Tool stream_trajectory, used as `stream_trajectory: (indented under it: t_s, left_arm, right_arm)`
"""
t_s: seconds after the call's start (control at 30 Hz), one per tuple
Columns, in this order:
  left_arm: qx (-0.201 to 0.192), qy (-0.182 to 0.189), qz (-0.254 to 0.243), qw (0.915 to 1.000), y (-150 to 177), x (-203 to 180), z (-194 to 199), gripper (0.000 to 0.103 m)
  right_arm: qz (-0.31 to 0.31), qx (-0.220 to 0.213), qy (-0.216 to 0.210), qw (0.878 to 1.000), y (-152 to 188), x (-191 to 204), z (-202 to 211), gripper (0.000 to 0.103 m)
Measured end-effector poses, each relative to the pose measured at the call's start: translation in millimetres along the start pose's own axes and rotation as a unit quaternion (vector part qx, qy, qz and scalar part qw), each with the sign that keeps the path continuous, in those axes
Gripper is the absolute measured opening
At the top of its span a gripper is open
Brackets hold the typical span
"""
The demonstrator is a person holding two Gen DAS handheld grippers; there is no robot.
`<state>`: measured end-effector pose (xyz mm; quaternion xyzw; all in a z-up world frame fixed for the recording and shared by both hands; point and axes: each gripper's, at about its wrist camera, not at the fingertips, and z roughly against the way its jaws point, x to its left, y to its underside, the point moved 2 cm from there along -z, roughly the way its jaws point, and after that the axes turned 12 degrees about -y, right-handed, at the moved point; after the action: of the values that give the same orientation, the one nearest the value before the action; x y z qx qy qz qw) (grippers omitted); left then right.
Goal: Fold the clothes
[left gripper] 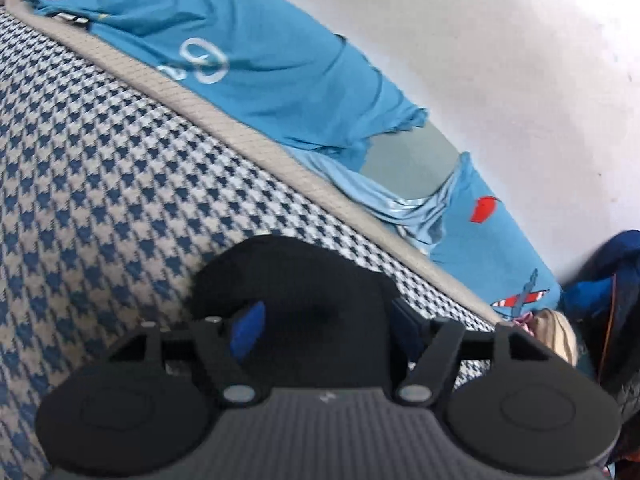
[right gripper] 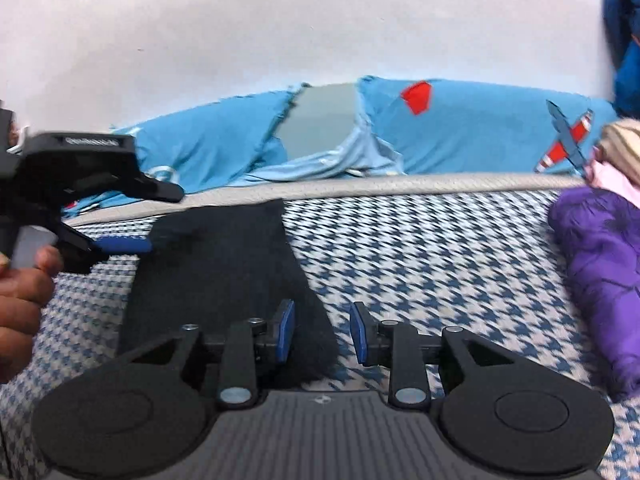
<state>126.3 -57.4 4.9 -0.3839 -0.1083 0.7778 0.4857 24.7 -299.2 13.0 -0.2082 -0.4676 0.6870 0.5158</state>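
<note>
A black cloth (right gripper: 216,264) lies as a long strip on the blue-and-white houndstooth blanket (right gripper: 420,264). My right gripper (right gripper: 322,332) is open, with its left pad over the cloth's near right edge and its right pad over the blanket. My left gripper (left gripper: 326,320) is open around the cloth's end (left gripper: 296,272), which fills the space between its blue pads. In the right wrist view the left gripper (right gripper: 120,245) comes in from the left at the cloth's far left corner, held by a hand.
A purple fluffy garment (right gripper: 600,280) lies on the blanket to the right, with pink and striped clothes (right gripper: 618,152) behind it. A blue printed sheet (right gripper: 460,136) runs along the white wall (right gripper: 320,20). A dark blue item (left gripper: 616,288) sits at the far right.
</note>
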Motion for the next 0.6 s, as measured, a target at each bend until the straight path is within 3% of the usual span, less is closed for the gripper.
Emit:
stream_trajectory:
  t_s: [0.13, 0.33, 0.6]
  left_arm:
    - [0.008, -0.003, -0.007, 0.9999, 4, 5, 1, 0.067]
    - [0.015, -0.003, -0.064, 0.9978, 20, -5, 8, 0.067]
    - [0.034, -0.006, -0.145, 0.9888, 50, -21, 3, 0.068]
  right_arm:
    - [0.040, 0.017, -0.022, 0.999, 3, 15, -2, 0.028]
    - [0.105, 0.036, 0.007, 0.994, 15, 24, -3, 0.028]
    - [0.132, 0.050, 0.025, 0.990, 19, 22, -11, 0.028]
